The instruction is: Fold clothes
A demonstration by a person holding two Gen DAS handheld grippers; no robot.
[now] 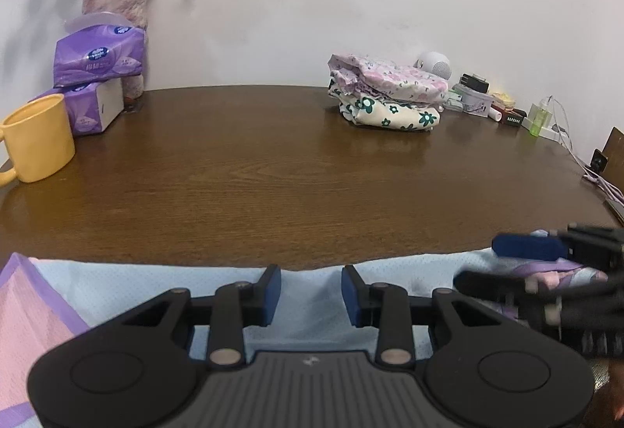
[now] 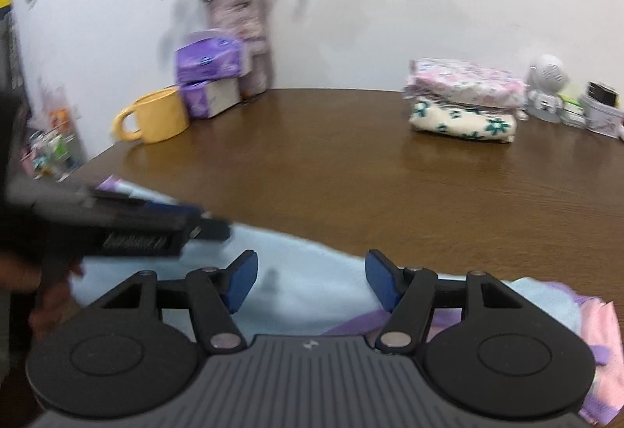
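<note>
Now we hold 2 tools over a light blue garment (image 1: 312,295) with pink and purple trim, spread along the near edge of the brown surface (image 1: 273,163). Our left tool (image 1: 311,295) is released, its blue pads apart above the cloth with nothing pinched. Our right tool (image 2: 311,282) is released wider, also above the cloth. At the far right edge we see 2 folded floral garments (image 1: 388,92) stacked. A yellow mug (image 1: 37,137) stands at the left edge.
</note>
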